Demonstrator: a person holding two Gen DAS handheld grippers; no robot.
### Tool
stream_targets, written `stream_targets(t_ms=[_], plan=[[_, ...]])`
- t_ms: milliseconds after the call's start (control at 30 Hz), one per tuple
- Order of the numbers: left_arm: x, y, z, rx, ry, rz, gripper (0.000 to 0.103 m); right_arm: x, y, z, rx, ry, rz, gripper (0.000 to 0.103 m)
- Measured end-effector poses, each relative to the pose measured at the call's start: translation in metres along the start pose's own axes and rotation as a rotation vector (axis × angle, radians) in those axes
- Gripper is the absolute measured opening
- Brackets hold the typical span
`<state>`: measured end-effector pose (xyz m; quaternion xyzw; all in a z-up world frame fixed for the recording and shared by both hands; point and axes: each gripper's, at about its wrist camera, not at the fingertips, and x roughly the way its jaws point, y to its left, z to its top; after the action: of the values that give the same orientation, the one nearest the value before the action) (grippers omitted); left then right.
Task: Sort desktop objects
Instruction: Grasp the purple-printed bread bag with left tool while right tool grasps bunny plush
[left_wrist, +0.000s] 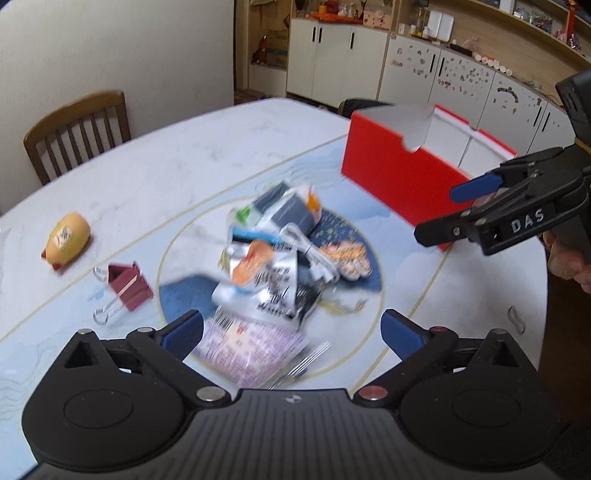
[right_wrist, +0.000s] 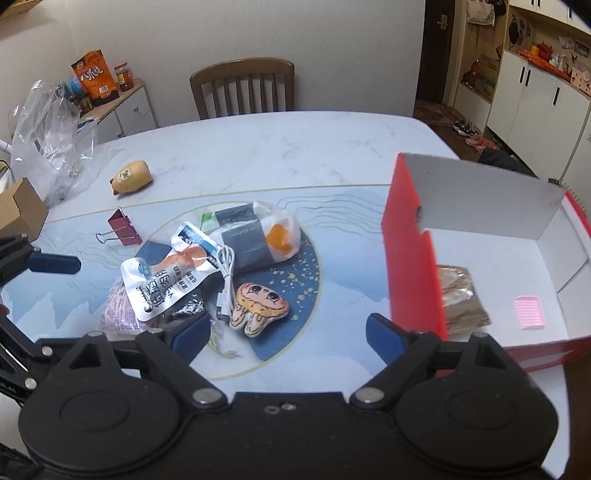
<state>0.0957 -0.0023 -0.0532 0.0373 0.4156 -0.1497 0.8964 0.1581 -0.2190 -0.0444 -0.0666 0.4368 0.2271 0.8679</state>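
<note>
Across the marbled white worktop (right_wrist: 258, 147), crinkly glossy snack packets (right_wrist: 166, 280) heap beside a red cardboard box (right_wrist: 410, 258); left gripper (left_wrist: 291, 332) and right gripper (right_wrist: 288, 332) tilt downward, fingers spread wide, empty.

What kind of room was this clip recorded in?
Most likely a home dining room: a marble-look dining table with a wooden chair pushed up to it, and white storage cabinets along the wall.

Showing one binder clip (right_wrist: 124, 226), one cable (right_wrist: 227, 275), one plush (right_wrist: 259, 307), one red box (right_wrist: 412, 258), perhaps four packets (right_wrist: 168, 275).
</note>
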Motion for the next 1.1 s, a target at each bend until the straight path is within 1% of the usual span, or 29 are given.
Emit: stream_targets(t_ms=[67, 233, 433, 633, 800, 933, 1033, 1100], plan=[[0.005, 0.005, -0.006, 0.001, 0.009, 0.006, 0.103, 0.006, 0.002, -0.002, -0.004, -0.009, -0.006, 0.095], [0.015, 0.014, -0.013, 0.021, 0.007, 0.016, 0.103, 0.023, 0.001, -0.003, 0.014, -0.014, -0.002, 0.095], [0.024, 0.022, -0.016, 0.071, -0.015, -0.005, 0.103, 0.039, 0.008, -0.002, -0.004, -0.004, -0.009, 0.095], [0.037, 0.028, -0.015, 0.106, -0.009, -0.006, 0.103, 0.058, 0.012, -0.002, -0.008, 0.001, -0.049, 0.095], [0.044, 0.029, -0.014, 0.127, -0.001, -0.006, 0.103, 0.073, 0.011, -0.003, 0.015, 0.021, -0.073, 0.086], [0.049, 0.031, -0.015, 0.125, 0.01, -0.013, 0.103, 0.079, 0.008, 0.002, 0.06, 0.02, -0.075, 0.084], [0.053, 0.032, -0.017, 0.124, 0.025, -0.018, 0.103, 0.084, 0.01, 0.006, 0.059, 0.021, -0.082, 0.082], [0.054, 0.033, -0.018, 0.123, 0.029, -0.029, 0.103, 0.088, 0.012, 0.008, 0.054, 0.025, -0.087, 0.079]])
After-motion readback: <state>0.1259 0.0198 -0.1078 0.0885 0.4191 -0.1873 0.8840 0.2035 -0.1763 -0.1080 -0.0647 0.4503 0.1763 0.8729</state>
